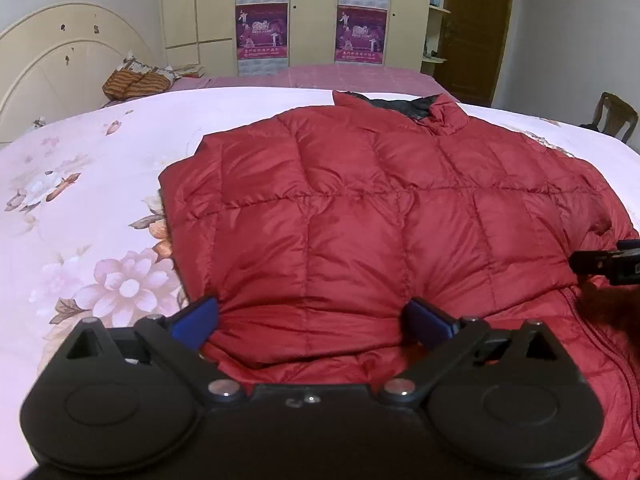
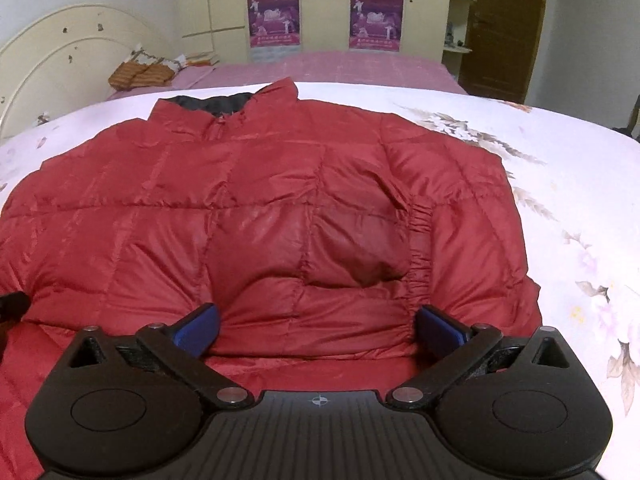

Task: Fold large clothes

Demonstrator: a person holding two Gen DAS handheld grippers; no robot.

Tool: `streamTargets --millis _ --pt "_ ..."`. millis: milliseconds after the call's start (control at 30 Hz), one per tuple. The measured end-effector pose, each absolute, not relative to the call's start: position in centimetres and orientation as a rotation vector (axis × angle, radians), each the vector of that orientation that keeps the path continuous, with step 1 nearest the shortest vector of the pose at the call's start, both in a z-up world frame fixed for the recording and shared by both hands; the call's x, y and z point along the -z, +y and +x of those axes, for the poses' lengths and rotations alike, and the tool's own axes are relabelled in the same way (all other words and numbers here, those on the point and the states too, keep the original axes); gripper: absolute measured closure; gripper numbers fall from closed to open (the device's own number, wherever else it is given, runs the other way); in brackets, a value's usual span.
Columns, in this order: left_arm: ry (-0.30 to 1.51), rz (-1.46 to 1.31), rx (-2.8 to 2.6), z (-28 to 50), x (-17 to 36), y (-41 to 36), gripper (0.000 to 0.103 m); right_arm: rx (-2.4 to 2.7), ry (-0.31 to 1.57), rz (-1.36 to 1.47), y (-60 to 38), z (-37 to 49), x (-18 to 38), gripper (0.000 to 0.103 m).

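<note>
A red quilted down jacket (image 1: 360, 200) lies flat on the floral bedspread (image 1: 80, 200), collar with black lining (image 1: 400, 104) at the far end. My left gripper (image 1: 314, 320) stands wide open low over the jacket's near left part, and a puffed fold of the hem bulges between its blue pads (image 1: 200, 320). My right gripper (image 2: 320, 326) is also wide open over the jacket (image 2: 260, 200) on its right part, with the folded sleeve and its elastic cuff (image 2: 418, 240) just ahead. Red fabric fills the gap between both pairs of fingers.
The floral bedspread (image 2: 560, 200) stretches beyond the jacket on both sides. A cream headboard (image 1: 60, 60) and a striped cloth bundle (image 1: 136, 82) sit at the far left. Wardrobe doors with posters (image 1: 262, 32), a brown door (image 1: 476, 32) and a wooden chair (image 1: 616, 114) stand behind.
</note>
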State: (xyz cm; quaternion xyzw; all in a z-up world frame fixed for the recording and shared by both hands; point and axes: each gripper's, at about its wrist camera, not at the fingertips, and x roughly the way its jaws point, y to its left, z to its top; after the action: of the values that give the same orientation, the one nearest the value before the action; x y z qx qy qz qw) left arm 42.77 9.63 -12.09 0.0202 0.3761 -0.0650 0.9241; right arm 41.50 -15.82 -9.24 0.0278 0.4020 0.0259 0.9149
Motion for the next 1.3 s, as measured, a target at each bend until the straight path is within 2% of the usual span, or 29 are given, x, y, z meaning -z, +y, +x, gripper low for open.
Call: streamTargets --millis 233,267,300,333,400,500,567,700,767,833,867,900,1167,1233,1267,1300 --pt "0.768 0.041 0.133 42.6 12.0 9.7 0.002 -0.046 0.84 0.047 -15.6 41.9 9.2 0.0" --pt "0.776 0.041 0.128 42.7 11.6 9.7 0.005 -0.043 0.843 0.044 -15.5 41.9 8.9 0.0" --pt "0.766 0.035 0.121 42.6 10.9 9.8 0.013 -0.042 0.834 0.037 -15.3 42.0 8.4 0.001" --pt "0.724 0.03 0.119 42.3 9.8 9.9 0.014 -0.046 0.794 0.035 -15.3 41.5 7.5 0.008" --pt "0.65 0.05 0.115 42.4 8.0 9.7 0.013 -0.066 0.726 0.051 -15.3 41.1 5.9 0.018" --pt "0.657 0.056 0.136 44.6 7.6 9.4 0.013 -0.058 0.705 0.077 -15.3 42.7 5.4 0.018" --pt "0.696 0.075 0.148 46.3 8.8 9.2 0.01 -0.061 0.735 0.085 -15.1 44.7 6.0 0.021" --pt "0.779 0.032 0.157 48.1 11.1 9.9 0.007 -0.068 0.827 0.068 -15.2 47.3 8.2 0.021" --pt "0.752 0.039 0.137 47.0 10.1 10.2 0.007 -0.076 0.812 0.066 -15.6 46.7 7.2 0.021" --pt "0.716 0.018 0.12 45.0 9.3 11.0 0.0 -0.074 0.757 0.085 -16.6 44.8 6.0 0.02" --pt "0.706 0.011 0.112 43.8 8.9 11.4 0.0 -0.072 0.736 0.095 -17.1 43.7 5.4 0.016" --pt "0.71 0.011 0.108 42.6 8.7 11.7 0.0 -0.058 0.717 0.093 -17.7 42.3 5.0 0.0" --pt "0.816 0.054 0.108 30.8 8.8 14.4 0.001 -0.081 0.767 0.263 -26.1 30.7 4.4 0.0" --pt "0.849 0.017 0.116 28.3 9.2 15.1 0.004 -0.078 0.785 0.308 -28.2 27.7 4.5 0.001" --pt "0.87 -0.016 0.122 27.0 9.3 15.6 0.009 -0.077 0.797 0.338 -29.5 26.2 4.8 0.001" --pt "0.883 -0.048 0.126 26.0 9.6 15.9 0.016 -0.082 0.806 0.373 -30.6 24.6 4.9 0.005"
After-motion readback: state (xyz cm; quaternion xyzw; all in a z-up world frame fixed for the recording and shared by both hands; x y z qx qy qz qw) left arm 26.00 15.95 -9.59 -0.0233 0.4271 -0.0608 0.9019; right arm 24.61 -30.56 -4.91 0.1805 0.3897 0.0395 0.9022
